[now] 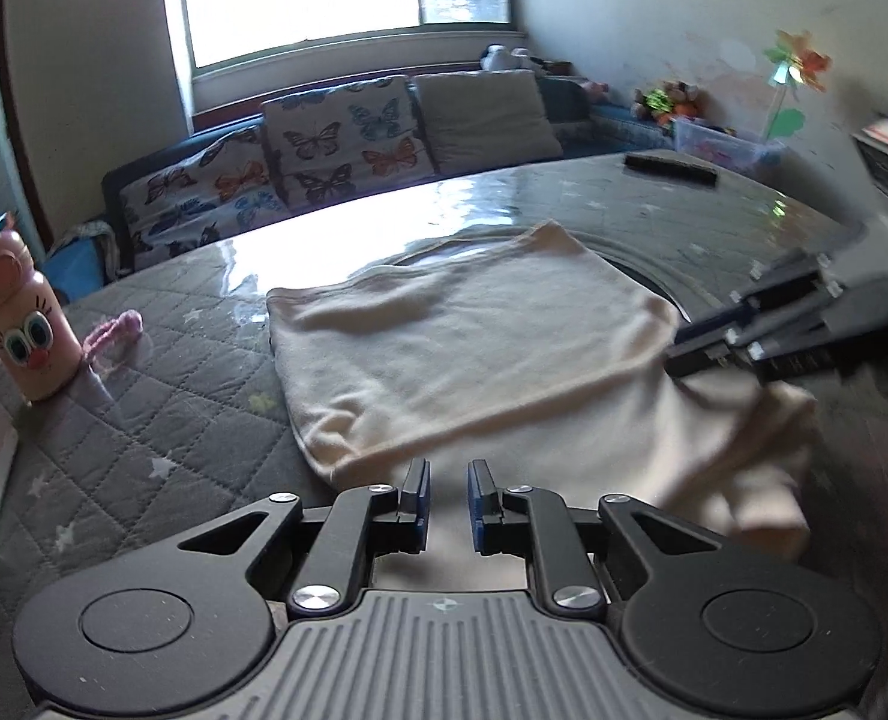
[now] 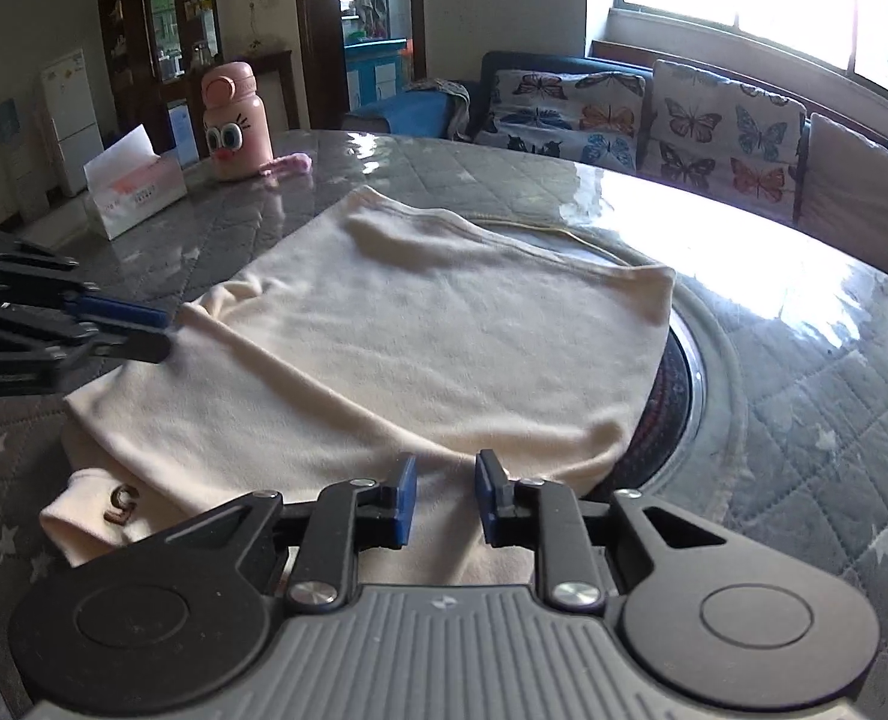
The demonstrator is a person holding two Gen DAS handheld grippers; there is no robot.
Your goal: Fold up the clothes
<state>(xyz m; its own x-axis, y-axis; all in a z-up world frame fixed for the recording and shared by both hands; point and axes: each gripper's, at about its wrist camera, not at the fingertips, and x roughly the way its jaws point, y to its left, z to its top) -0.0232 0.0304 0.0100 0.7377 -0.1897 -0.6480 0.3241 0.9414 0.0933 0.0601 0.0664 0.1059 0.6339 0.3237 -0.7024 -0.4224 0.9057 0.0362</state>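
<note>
A cream garment (image 1: 474, 348) (image 2: 414, 348) lies folded over on the grey quilted table (image 1: 144, 420) (image 2: 804, 420). A lower layer sticks out toward me, with a brown mark (image 2: 123, 510) on its end. My left gripper (image 1: 449, 474) hovers at the near edge of the cloth, jaws a little apart with nothing pinched; in the right wrist view it (image 2: 162, 333) sits at the garment's left corner. My right gripper (image 2: 445, 468) is over the near hem, also narrowly open and empty. From the left wrist view it (image 1: 681, 345) is at the cloth's right edge.
A pink bottle with cartoon eyes (image 1: 21, 324) (image 2: 234, 120), a tissue box (image 2: 135, 192) and a small pink item (image 2: 291, 165) stand at the table's left. A black remote (image 1: 672, 168) lies at the back. A round inset ring (image 2: 684, 372) runs under the cloth. A butterfly-cushioned sofa (image 1: 324, 144) is behind.
</note>
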